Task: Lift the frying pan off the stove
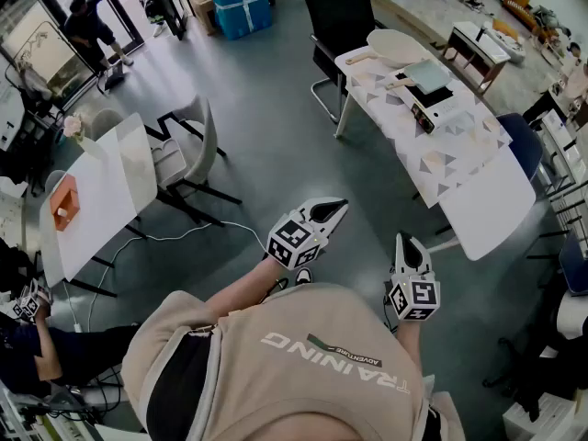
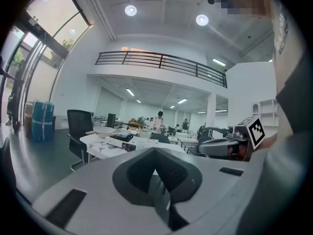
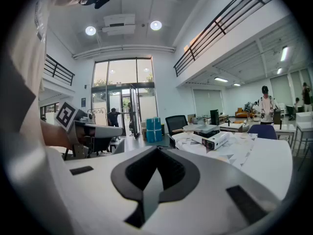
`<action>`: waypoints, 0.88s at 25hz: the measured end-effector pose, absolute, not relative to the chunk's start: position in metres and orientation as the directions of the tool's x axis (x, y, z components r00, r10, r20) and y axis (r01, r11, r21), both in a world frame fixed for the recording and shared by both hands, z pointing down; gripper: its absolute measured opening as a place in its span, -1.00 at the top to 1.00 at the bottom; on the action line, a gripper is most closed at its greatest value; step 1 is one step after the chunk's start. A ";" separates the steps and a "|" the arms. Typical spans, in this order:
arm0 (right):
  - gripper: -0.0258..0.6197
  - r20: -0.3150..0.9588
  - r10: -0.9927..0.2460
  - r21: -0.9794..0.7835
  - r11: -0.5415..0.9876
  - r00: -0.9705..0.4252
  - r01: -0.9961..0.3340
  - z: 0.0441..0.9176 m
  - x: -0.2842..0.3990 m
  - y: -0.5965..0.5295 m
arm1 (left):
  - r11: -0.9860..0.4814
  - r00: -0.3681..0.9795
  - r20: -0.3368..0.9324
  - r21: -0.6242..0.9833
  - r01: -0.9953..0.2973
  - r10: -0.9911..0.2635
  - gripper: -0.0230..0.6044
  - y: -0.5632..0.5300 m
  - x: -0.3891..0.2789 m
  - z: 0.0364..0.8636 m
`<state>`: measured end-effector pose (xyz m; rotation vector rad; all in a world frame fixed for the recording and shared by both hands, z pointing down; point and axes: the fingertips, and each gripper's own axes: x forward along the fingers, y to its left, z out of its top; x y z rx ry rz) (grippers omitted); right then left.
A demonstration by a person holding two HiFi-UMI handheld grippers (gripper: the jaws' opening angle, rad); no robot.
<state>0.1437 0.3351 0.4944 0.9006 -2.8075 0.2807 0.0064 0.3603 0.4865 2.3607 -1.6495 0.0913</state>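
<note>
Your left gripper [image 1: 333, 209] and right gripper [image 1: 404, 243] ride shut and empty: the frying pan [image 1: 426, 74] on the stove [image 1: 450, 111] sits well apart.

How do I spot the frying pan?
Look at the long white table with the triangle-patterned cloth, beside the black chair. On its far end sits a flat stove, and the frying pan rests on top. It is square and pale grey-green, unlike the round cream dish next to it.

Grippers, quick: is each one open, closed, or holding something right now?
White left gripper: closed, holding nothing.
White right gripper: closed, holding nothing.
</note>
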 end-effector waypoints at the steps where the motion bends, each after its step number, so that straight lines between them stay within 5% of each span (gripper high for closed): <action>1: 0.93 0.230 -0.554 -0.124 0.799 -0.800 -0.589 0.495 0.143 0.334 | -0.318 0.349 0.199 0.174 -0.932 -0.916 0.93 0.359 0.004 0.486; 22: 0.92 0.272 -0.604 -0.125 0.750 -0.749 -0.649 0.510 0.115 0.319 | -0.315 0.358 0.247 0.196 -0.928 -0.900 0.93 0.360 -0.038 0.501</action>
